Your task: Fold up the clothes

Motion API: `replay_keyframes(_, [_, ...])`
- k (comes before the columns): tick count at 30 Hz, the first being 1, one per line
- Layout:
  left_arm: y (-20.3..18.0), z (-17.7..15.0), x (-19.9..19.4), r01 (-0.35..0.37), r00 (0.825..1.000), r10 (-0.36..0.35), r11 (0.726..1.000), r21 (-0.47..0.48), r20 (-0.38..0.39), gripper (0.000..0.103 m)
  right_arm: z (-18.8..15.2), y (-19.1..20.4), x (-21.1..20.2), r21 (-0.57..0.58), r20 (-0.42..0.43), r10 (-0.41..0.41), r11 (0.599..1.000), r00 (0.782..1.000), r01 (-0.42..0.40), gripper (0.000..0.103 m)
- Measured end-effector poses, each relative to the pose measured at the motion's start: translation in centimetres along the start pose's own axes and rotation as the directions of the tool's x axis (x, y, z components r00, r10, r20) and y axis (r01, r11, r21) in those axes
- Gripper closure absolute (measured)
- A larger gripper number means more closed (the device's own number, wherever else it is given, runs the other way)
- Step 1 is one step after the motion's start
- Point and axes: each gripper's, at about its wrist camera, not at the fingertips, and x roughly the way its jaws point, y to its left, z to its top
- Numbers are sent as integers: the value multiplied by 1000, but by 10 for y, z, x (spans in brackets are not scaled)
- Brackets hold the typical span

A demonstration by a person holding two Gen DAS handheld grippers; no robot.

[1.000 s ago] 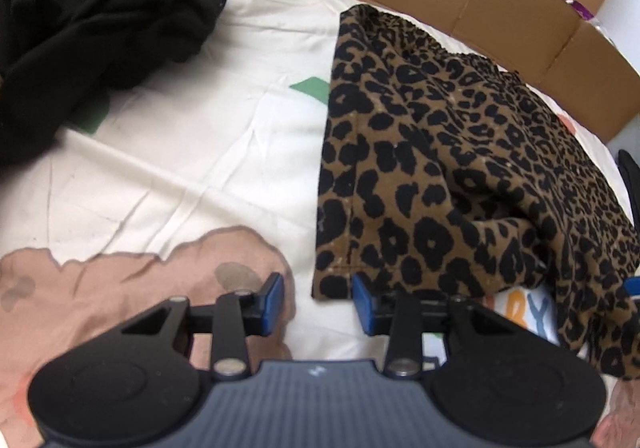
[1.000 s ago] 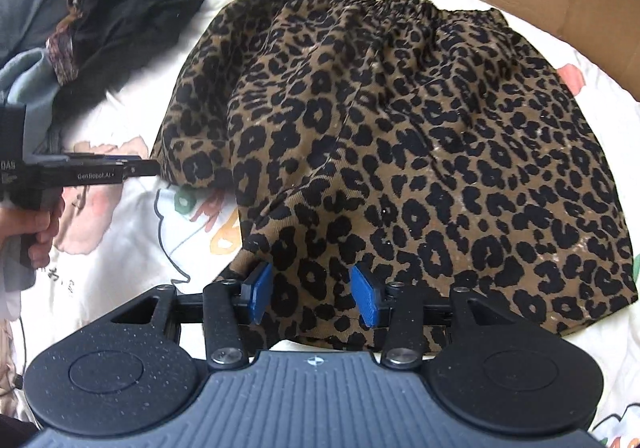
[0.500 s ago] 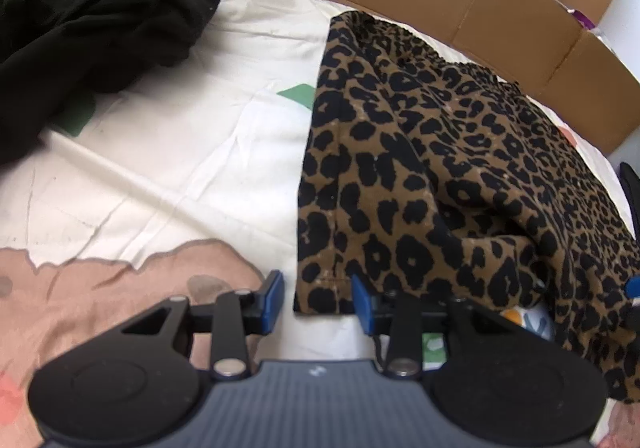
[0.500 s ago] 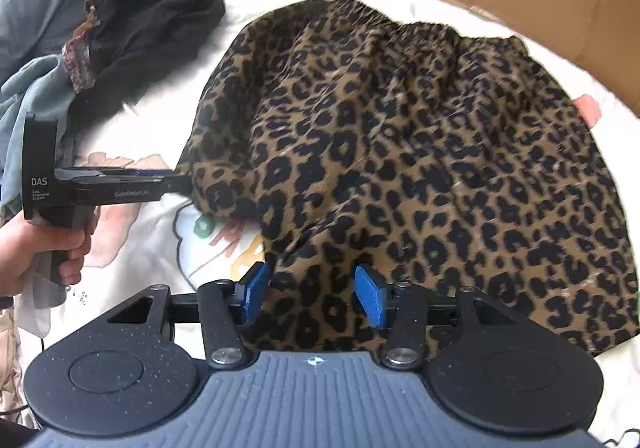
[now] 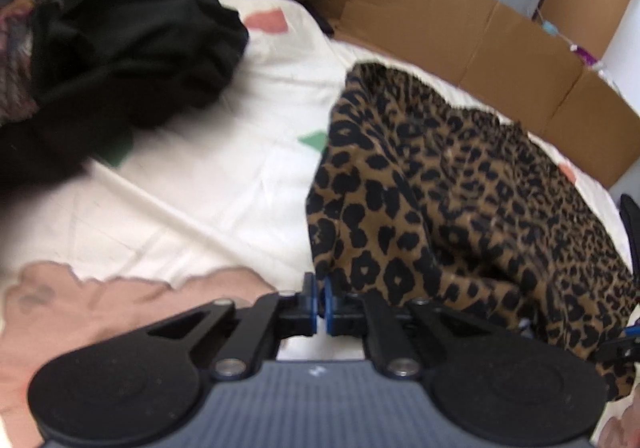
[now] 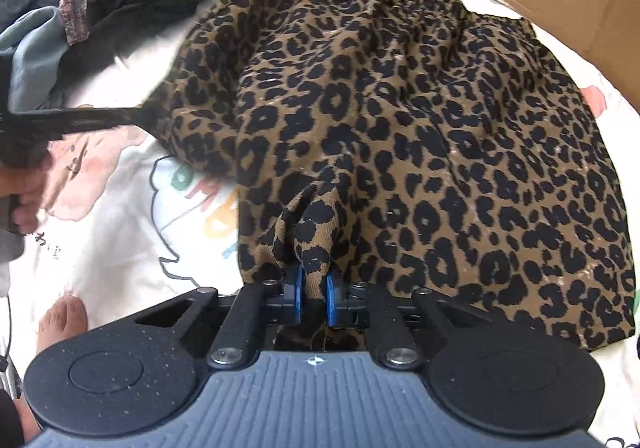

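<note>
Right wrist, fingers (image 6: pixel 297 294) closing on leopard skirt (image 6: pixel 420 127)

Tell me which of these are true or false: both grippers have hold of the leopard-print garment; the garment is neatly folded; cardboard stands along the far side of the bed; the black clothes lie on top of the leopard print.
1. Both grippers grip the leopard-print garment. True: the left gripper is shut on its corner, and the right gripper is closing on a bunch of its hem.
2. The garment is neatly folded. False: it lies spread out and rumpled.
3. Cardboard stands along the far side. True.
4. The black clothes lie on the leopard print. False: they sit apart, with bare bedsheet between.
</note>
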Motion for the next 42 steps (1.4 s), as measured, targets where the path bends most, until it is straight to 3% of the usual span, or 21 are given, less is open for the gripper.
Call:
replay_keyframes(5, [12, 24, -25, -23, 998, 24, 1000, -20, 50, 100, 3, -11, -4, 19, 9, -24, 1000, 1000, 24, 89])
replay_keyframes(15, [14, 61, -52, -41, 990, 44, 999, -20, 131, 100, 7, -24, -9, 11, 28, -54, 999, 998, 53, 98])
replay_keyframes(21, [21, 65, -49, -67, 989, 70, 997, -23, 133, 100, 6, -27, -2, 21, 19, -63, 998, 998, 63, 98])
replay_keyframes(26, [32, 64, -29, -84, 990, 87, 996, -32, 110, 100, 8, -33, 8, 39, 20, -87, 996, 996, 86, 93])
replay_keyframes(28, [37, 64, -20, -83, 991, 87, 996, -41, 101, 100, 9, -36, 9, 48, 19, -99, 994, 995, 98, 75])
replay_keyframes(29, [38, 64, -15, -83, 991, 87, 996, -42, 97, 100, 10, -38, 8, 53, 21, -102, 993, 995, 101, 71])
replay_keyframes(37, [47, 67, 11, -84, 994, 87, 996, -42, 72, 100, 12, -49, -19, 91, 38, -94, 992, 995, 90, 70])
replay_keyframes(42, [49, 67, 17, -85, 994, 87, 996, -39, 61, 100, 13, -48, -51, 76, 118, -74, 995, 990, 65, 70])
